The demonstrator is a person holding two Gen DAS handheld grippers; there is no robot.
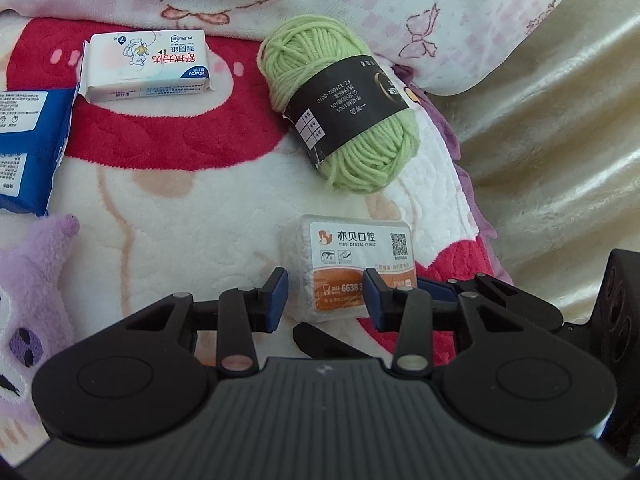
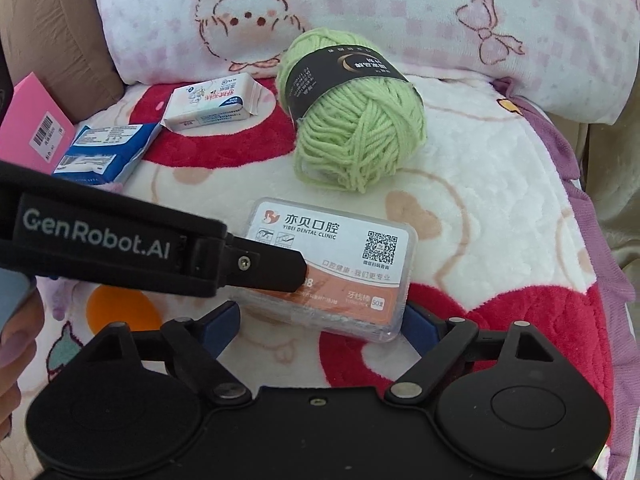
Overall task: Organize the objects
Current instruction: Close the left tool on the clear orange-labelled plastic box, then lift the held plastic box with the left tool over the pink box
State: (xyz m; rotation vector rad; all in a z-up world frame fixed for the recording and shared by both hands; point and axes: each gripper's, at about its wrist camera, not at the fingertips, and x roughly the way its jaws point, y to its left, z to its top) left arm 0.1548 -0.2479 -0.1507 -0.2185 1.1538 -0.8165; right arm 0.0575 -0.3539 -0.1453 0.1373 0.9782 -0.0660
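A clear box of dental floss picks (image 1: 352, 256) with a white and orange label lies on a fleece blanket; it also shows in the right wrist view (image 2: 332, 264). My left gripper (image 1: 326, 300) is open, its blue pads over the box's near left part. My right gripper (image 2: 320, 330) is open, its pads on either side of the box's near end. The left gripper's finger (image 2: 264, 266) crosses over the box in the right wrist view. A green yarn ball (image 1: 340, 104) with a black band lies beyond; it shows too in the right wrist view (image 2: 356, 120).
A white wet-wipe pack (image 1: 146, 64) and a blue tissue pack (image 1: 28, 144) lie at the left. A purple plush toy (image 1: 32, 300) is near left. A pink card (image 2: 32, 128) leans at far left. A pink pillow (image 2: 360, 12) runs along the back.
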